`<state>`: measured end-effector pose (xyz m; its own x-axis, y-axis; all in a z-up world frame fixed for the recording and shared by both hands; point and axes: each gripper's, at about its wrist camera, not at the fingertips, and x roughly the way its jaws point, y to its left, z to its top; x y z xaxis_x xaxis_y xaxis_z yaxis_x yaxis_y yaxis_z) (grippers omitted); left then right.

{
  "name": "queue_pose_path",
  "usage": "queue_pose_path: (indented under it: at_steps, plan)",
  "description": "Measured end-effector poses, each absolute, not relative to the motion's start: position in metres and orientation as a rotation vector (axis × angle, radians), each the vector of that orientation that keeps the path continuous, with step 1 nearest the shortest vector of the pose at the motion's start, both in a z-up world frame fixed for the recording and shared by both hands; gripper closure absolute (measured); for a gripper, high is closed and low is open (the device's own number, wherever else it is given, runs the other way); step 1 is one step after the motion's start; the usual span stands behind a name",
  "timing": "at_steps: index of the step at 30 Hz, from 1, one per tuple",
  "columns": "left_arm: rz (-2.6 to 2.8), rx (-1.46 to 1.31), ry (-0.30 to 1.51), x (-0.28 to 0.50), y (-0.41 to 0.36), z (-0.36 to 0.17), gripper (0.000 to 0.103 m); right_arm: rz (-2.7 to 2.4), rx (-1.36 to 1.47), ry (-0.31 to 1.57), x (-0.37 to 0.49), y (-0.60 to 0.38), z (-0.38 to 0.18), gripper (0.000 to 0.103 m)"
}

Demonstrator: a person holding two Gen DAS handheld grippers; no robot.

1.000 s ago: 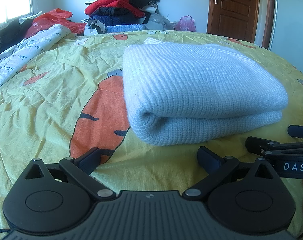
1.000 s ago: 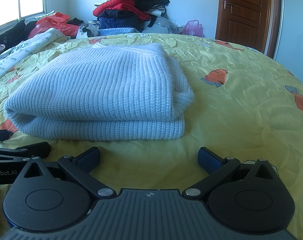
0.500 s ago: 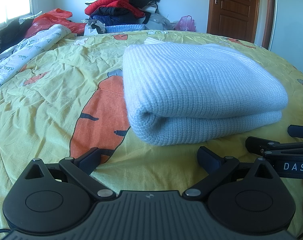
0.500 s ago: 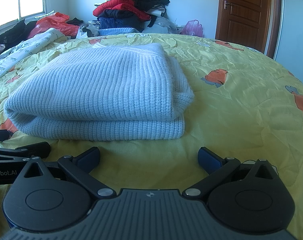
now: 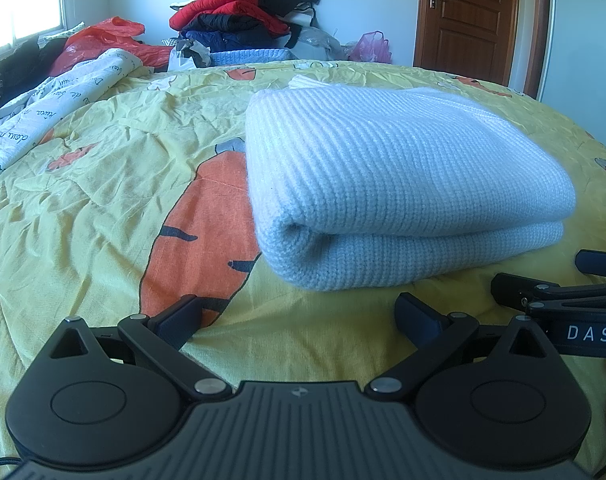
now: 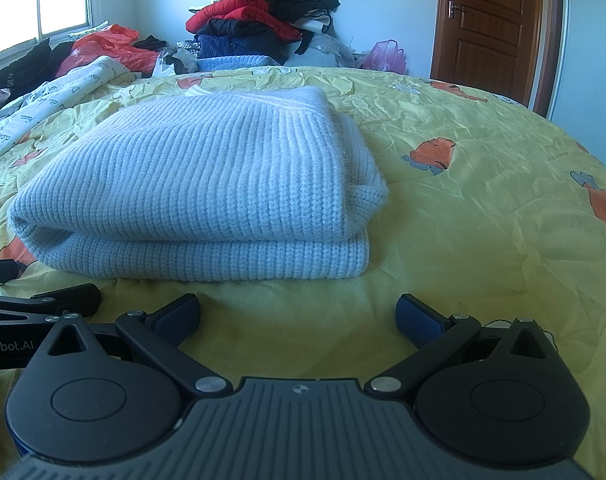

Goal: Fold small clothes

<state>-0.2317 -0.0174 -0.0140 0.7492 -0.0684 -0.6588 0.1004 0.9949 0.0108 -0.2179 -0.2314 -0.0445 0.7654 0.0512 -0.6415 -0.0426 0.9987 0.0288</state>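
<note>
A pale blue knitted sweater (image 5: 391,176) lies folded in a thick rectangle on the yellow carrot-print bedspread (image 5: 103,208). It also shows in the right wrist view (image 6: 207,184). My left gripper (image 5: 299,316) is open and empty, low over the bedspread just in front of the sweater's near left corner. My right gripper (image 6: 299,314) is open and empty, just in front of the sweater's near right edge. Each gripper shows at the edge of the other's view: the right one (image 5: 559,284), the left one (image 6: 43,296).
A heap of red, black and navy clothes (image 5: 243,20) stands past the bed's far edge. A white printed quilt (image 5: 43,112) and red plastic bags (image 5: 103,36) lie at the far left. A brown door (image 5: 475,16) is at the back right.
</note>
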Motion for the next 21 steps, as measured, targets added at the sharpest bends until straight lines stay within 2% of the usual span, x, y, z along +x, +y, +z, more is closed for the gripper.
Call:
queue_pose_path:
  at_steps: [21]
  plan:
    - [-0.092,0.046,0.718,-0.2324,-0.0173,-0.0138,0.0,0.051,0.013,0.697,-0.218,-0.2314,-0.0446,0.001]
